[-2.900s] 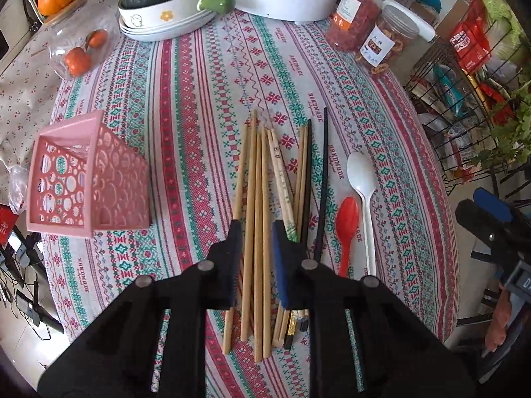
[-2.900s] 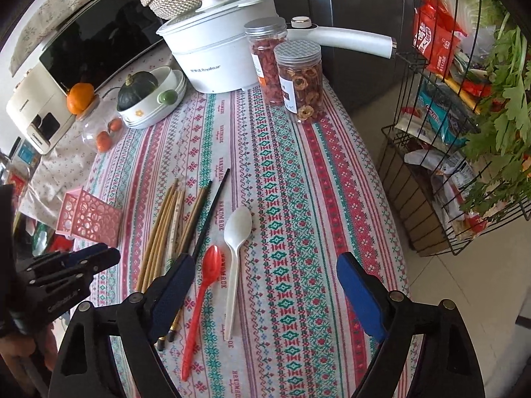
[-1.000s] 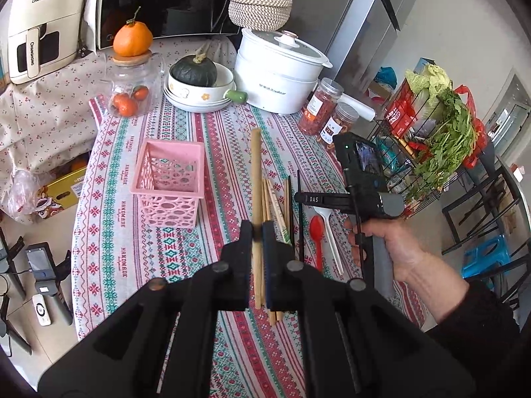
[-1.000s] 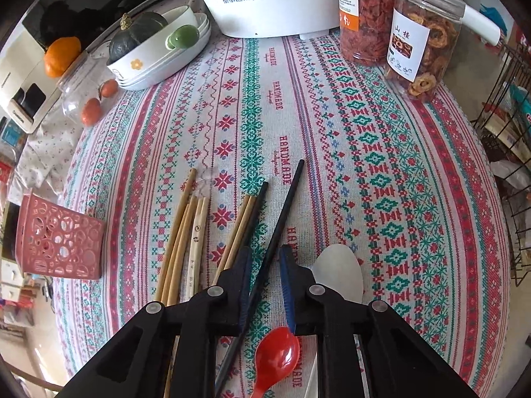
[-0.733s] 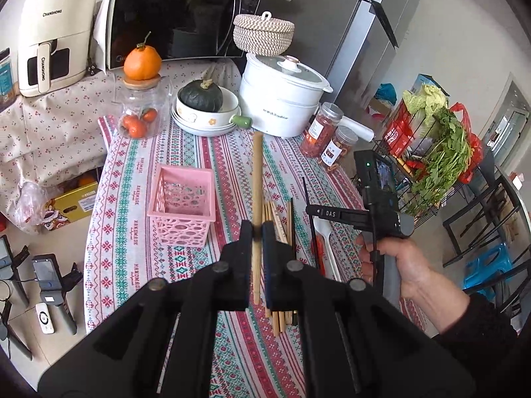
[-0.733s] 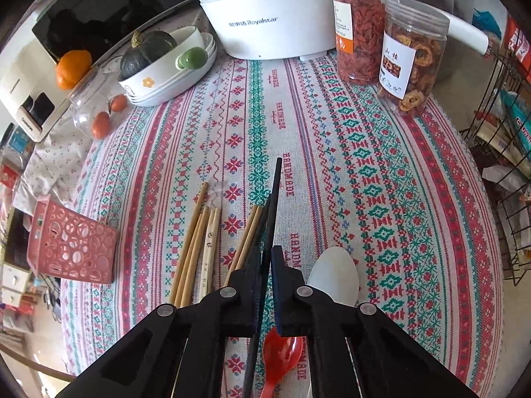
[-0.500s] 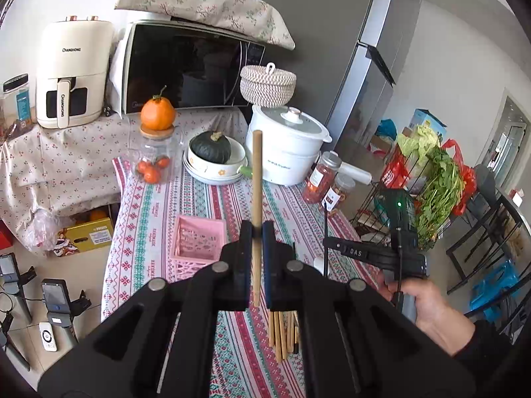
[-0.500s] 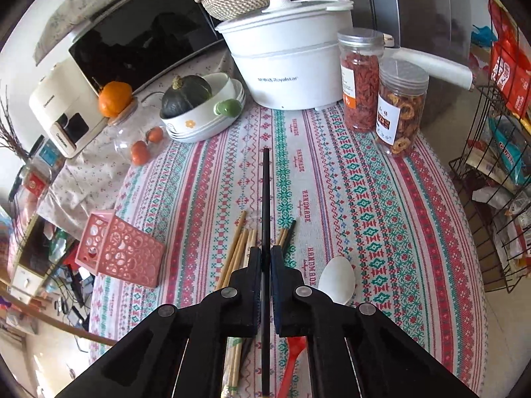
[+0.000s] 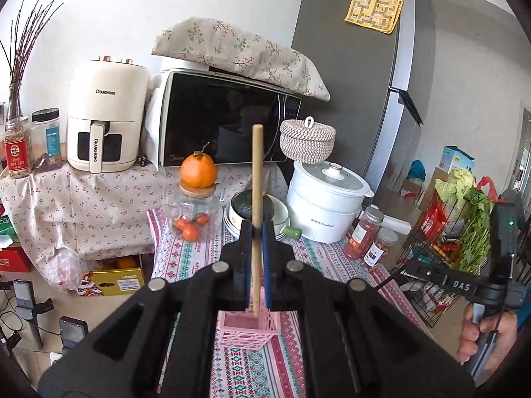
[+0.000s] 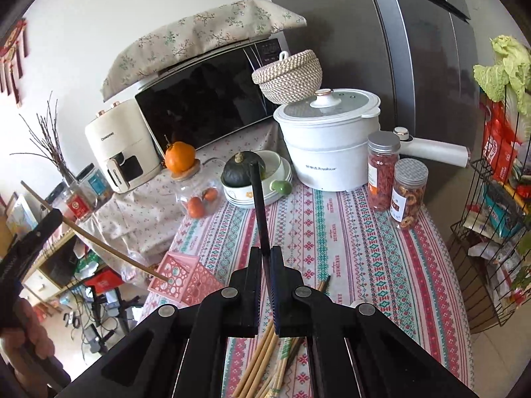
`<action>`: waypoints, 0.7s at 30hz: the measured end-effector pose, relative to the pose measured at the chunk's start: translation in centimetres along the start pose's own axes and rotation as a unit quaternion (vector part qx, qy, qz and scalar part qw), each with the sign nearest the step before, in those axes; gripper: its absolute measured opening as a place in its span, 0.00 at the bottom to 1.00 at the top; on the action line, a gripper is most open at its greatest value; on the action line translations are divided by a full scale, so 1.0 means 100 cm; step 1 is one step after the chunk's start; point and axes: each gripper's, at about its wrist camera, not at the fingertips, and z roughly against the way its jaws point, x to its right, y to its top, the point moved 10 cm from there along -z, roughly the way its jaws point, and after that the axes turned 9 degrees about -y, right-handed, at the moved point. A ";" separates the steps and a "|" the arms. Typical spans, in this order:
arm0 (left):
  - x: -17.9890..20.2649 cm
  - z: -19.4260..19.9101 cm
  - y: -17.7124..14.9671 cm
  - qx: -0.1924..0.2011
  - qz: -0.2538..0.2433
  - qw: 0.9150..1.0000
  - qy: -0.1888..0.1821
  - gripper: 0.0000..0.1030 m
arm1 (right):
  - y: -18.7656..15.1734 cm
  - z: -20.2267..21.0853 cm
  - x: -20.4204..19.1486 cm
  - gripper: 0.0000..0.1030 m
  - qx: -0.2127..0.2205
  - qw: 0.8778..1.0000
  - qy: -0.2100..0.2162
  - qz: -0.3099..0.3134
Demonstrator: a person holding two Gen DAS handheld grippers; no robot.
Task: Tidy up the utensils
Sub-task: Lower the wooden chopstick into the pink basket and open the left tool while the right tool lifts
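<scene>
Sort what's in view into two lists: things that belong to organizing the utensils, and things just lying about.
Part of the job:
- light wooden chopstick clamped in the left hand-held gripper
- slim black chopstick clamped in the right hand-held gripper
- pink perforated plastic basket
- loose wooden chopsticks on the tablecloth

Just lying about:
- white lidded electric pot
- dark green squash
- two clear lidded snack jars

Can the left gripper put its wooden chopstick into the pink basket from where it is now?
Probably yes. The left gripper holds the wooden chopstick with its lower tip at the pink basket's open top; nothing blocks it.
</scene>
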 end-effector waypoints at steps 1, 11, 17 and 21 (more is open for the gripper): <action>-0.003 -0.005 -0.003 -0.003 0.002 1.000 0.003 0.06 | 0.001 0.001 -0.003 0.05 0.001 1.000 0.003 0.000; -0.024 -0.055 -0.034 -0.074 0.000 0.997 0.023 0.06 | 0.010 0.017 -0.036 0.04 0.000 0.999 0.033 0.027; -0.036 -0.060 -0.038 -0.083 0.020 0.995 0.044 0.51 | 0.019 0.034 -0.059 0.03 0.015 0.997 0.064 0.033; -0.041 -0.049 -0.039 -0.098 0.027 0.993 0.062 0.60 | 0.014 0.029 -0.069 0.03 0.000 0.996 0.071 0.046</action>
